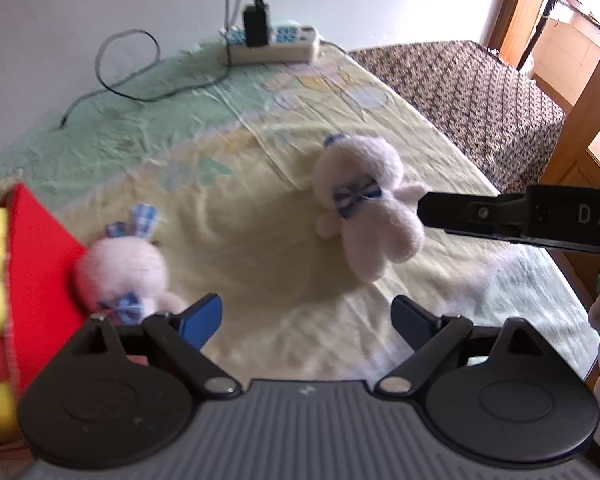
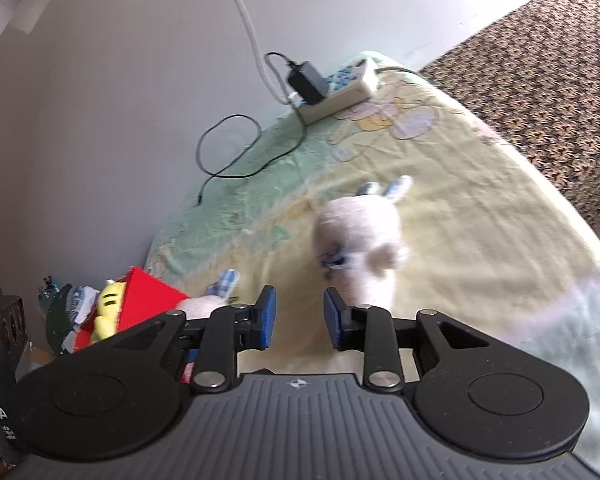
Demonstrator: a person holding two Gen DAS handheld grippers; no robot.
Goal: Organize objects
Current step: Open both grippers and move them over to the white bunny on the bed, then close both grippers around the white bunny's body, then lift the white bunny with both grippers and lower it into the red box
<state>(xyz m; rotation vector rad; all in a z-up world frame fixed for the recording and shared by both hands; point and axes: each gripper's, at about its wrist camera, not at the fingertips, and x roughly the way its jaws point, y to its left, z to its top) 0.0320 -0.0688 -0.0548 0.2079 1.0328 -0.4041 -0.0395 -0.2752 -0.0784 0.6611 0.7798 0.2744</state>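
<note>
- Two white plush rabbits with blue checked ears and bows lying on pale yellow-and-green bedsheet: far rabbit near mid-sheet, near rabbit resting against red fabric storage box at left edge.
- Red box already holding yellow plush toy; judging sorting as partly done, both rabbits remaining outside.
- Left gripper hovering low over sheet, tongs spread wide, gripping nothing; near rabbit sitting just beside its left finger.
- Right gripper pointing at far rabbit, tongs at narrow gap, nothing between them; rabbit appearing blurred just past right fingertip, contact not determinable.
- In left wrist view, right gripper's black body reaching in from right, tip close to far rabbit's arm.
- Step in hand, as judged: approaching far rabbit for pickup.
- Next move calling for: widening right tongs, centring on soft torso, closing firmly, carrying toward red box.
- Noting white power strip with black charger and cable at far end, well apart from work area.
</note>
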